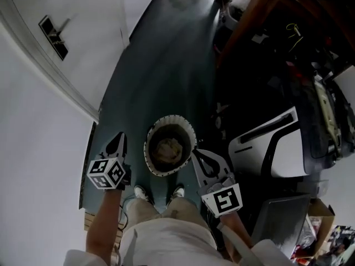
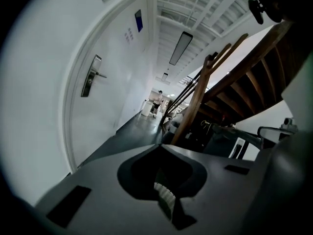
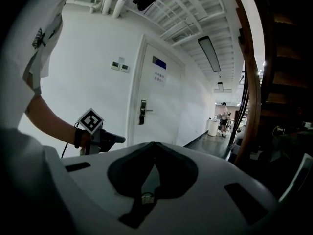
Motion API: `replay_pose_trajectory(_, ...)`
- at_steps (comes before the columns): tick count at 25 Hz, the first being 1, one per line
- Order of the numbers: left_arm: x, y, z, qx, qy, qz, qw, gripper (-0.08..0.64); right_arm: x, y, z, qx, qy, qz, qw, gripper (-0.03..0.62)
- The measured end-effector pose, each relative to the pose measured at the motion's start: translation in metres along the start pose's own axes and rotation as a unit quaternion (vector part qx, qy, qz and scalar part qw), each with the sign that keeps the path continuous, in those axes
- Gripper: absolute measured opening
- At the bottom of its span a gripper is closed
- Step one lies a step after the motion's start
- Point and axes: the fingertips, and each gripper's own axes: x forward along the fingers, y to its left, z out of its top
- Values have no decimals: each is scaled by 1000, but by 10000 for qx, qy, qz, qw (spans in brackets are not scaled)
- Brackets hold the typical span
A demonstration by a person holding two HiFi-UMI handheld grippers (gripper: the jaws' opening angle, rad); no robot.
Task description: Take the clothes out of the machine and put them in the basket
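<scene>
The person's pale shirt (image 1: 166, 240) fills the bottom of the head view, and just beyond it the left tongs (image 1: 120, 138) and right tongs (image 1: 197, 153) are both closed on nothing, pointing roughly level along the corridor. Between them the round basket (image 1: 148, 151) stands on the dark floor (image 1: 166, 65) just ahead of the shoes (image 1: 141, 192), with a crumpled pale garment (image 1: 166, 148) lying inside it. I judge the step in hand to be the pause after a drop-off; the next move calls for turning to the machine, which I cannot pick out here, and opening the tongs for any remaining clothes.
</scene>
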Motion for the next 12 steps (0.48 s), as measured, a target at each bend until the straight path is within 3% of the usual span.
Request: replay_pose_trajectory(12, -95, -13, 105, -102, -1212, 131, 9925, 14, -58, -31, 69, -154, -735, -652, 9950, 12)
